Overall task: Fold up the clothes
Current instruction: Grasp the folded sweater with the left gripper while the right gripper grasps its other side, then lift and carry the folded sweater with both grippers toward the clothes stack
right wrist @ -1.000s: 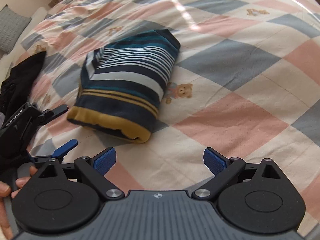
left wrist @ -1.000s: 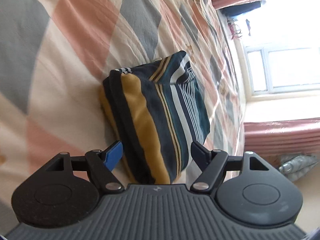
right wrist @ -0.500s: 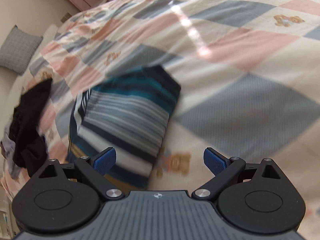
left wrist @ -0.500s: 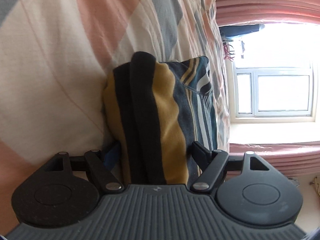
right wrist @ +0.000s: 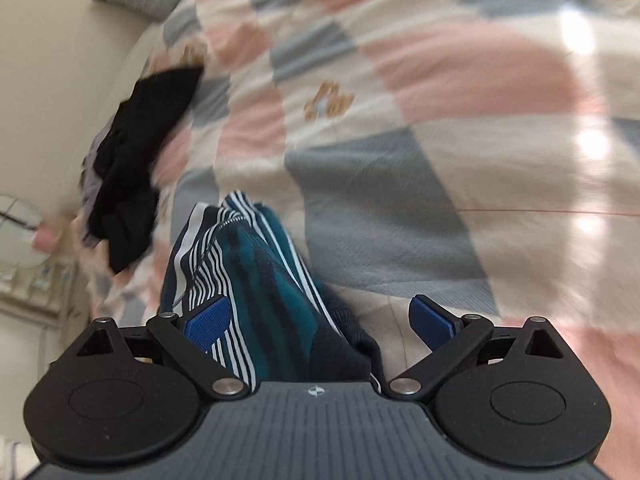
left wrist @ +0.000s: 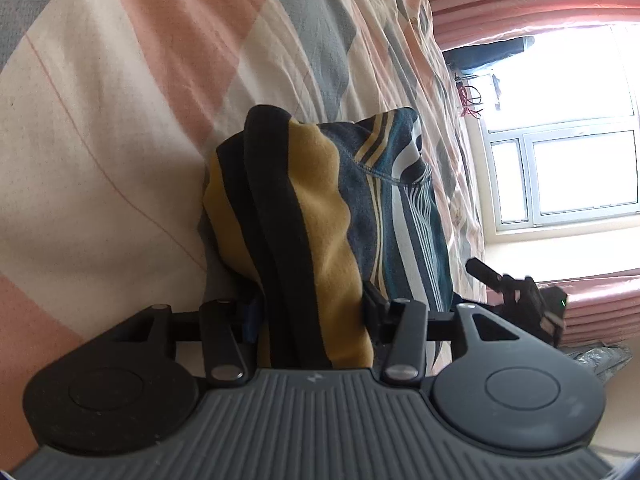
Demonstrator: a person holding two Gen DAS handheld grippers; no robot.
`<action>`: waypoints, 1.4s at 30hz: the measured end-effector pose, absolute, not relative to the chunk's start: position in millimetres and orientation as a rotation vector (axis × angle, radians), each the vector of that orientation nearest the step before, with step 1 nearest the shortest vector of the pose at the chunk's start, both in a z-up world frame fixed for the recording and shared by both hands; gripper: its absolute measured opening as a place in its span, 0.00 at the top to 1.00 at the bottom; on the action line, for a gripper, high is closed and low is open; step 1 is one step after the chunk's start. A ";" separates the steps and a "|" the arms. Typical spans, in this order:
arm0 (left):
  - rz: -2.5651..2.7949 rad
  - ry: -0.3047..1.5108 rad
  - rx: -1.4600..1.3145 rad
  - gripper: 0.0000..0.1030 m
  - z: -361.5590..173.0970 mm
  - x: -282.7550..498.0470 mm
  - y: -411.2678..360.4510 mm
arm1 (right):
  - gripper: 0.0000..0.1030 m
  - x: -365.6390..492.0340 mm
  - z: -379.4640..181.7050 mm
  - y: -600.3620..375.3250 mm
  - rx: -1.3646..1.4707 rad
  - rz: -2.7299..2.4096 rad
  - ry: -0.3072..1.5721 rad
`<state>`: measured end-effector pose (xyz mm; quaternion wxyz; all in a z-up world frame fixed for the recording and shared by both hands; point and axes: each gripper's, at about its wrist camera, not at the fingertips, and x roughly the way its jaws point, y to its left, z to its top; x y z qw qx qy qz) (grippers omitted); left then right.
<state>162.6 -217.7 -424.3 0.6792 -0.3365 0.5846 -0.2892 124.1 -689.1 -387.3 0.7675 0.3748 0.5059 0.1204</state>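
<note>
Two grippers meet one folded striped garment [left wrist: 332, 216] on the checked quilt [left wrist: 120, 128]: the left gripper [left wrist: 308, 312] pinches its yellow-and-black end, the right gripper [right wrist: 320, 316] stands spread around its teal end. Done well, the right closes on all layers before both lift together, level, lest the fold slip. One black garment [right wrist: 136, 168] lies apart
</note>
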 end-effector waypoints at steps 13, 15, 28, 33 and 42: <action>-0.648 1.316 -0.791 0.54 -430.7 161.2 -216.2 | 0.28 199.8 -433.1 -633.2 0.775 0.617 1.341; -0.650 1.320 -0.772 0.57 -428.0 160.5 -213.1 | 0.36 194.9 -430.9 -619.2 0.772 0.629 1.338; -1.023 1.313 -0.406 0.65 -337.1 186.1 -232.8 | 0.63 -12.9 -347.0 -606.9 1.184 0.336 0.905; -1.247 1.376 -0.236 0.66 -307.8 177.8 -266.3 | 0.63 -163.7 -336.1 -539.7 1.470 0.015 0.566; -1.616 1.482 0.119 0.67 -309.4 45.1 -356.7 | 0.63 -395.4 -342.5 -378.7 1.740 -0.523 0.001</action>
